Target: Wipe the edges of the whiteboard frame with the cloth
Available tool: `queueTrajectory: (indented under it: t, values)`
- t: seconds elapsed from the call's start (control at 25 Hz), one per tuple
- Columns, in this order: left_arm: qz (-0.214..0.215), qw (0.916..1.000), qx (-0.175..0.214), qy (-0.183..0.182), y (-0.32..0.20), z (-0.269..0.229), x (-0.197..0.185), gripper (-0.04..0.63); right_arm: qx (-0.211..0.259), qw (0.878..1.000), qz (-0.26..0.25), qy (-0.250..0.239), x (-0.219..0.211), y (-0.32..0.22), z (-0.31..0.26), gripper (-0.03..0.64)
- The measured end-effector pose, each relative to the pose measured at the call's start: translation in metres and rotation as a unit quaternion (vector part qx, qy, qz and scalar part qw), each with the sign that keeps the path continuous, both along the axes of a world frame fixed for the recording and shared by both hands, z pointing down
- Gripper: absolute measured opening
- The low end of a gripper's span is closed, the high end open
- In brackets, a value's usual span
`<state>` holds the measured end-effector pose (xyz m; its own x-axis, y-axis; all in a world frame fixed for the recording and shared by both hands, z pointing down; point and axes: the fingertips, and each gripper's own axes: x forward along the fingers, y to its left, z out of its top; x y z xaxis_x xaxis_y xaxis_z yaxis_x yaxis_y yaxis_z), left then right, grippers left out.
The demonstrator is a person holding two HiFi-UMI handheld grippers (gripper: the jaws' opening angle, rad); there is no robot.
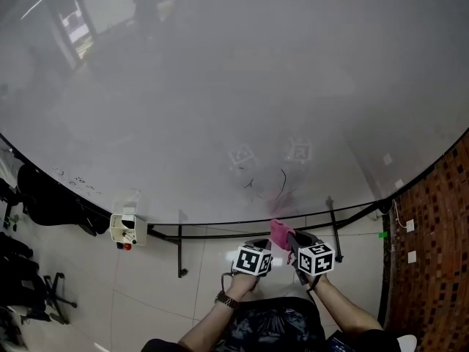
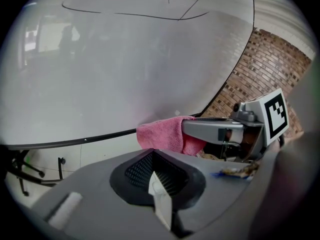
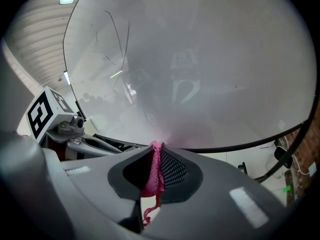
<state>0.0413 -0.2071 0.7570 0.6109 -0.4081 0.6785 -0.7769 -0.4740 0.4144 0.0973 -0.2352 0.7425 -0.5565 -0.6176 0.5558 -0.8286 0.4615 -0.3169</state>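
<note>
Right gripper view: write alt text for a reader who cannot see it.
The right gripper is shut on a pink cloth, held at the black bottom frame of a large whiteboard. The left gripper sits alongside, at left.

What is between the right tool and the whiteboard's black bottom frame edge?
The pink fabric cloth, pinched in the right tool; the right gripper view shows it.
</note>
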Motion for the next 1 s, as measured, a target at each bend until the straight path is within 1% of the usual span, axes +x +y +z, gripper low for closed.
queueTrajectory:
  t: [0.12,0.2,0.4,0.6,0.8,0.88,1.0]
  values:
    - [-0.008,0.9999,-0.006,-0.008,-0.011,0.006,0.015,0.001,-0.009,1.0,0.0,0.002,0.022,-0.012,0.011,0.021]
    - [-0.012,0.9998,-0.01,-0.009,-0.018,0.007,0.031,0.001,-0.017,1.0,0.0,0.003,0.04,-0.019,0.02,0.021]
    - [-0.019,0.9997,-0.014,0.009,-0.032,0.011,0.084,0.001,-0.032,0.999,-0.003,0.007,0.091,-0.039,0.038,0.021]
    - [-0.035,0.999,-0.025,-0.01,-0.038,0.019,0.119,0.001,-0.046,0.999,-0.011,0.012,0.139,-0.053,0.057,0.021]
    - [-0.064,0.9974,-0.023,-0.021,-0.043,0.019,0.136,0.001,-0.058,0.998,-0.017,0.002,0.173,-0.064,0.072,0.021]
    - [-0.083,0.9959,-0.026,-0.025,-0.046,0.018,0.144,0.001,-0.06,0.998,-0.015,-0.001,0.187,-0.067,0.073,0.021]
    - [-0.113,0.9931,-0.029,-0.016,-0.043,0.014,0.155,0.001,-0.067,0.998,-0.004,-0.007,0.206,-0.067,0.071,0.021]
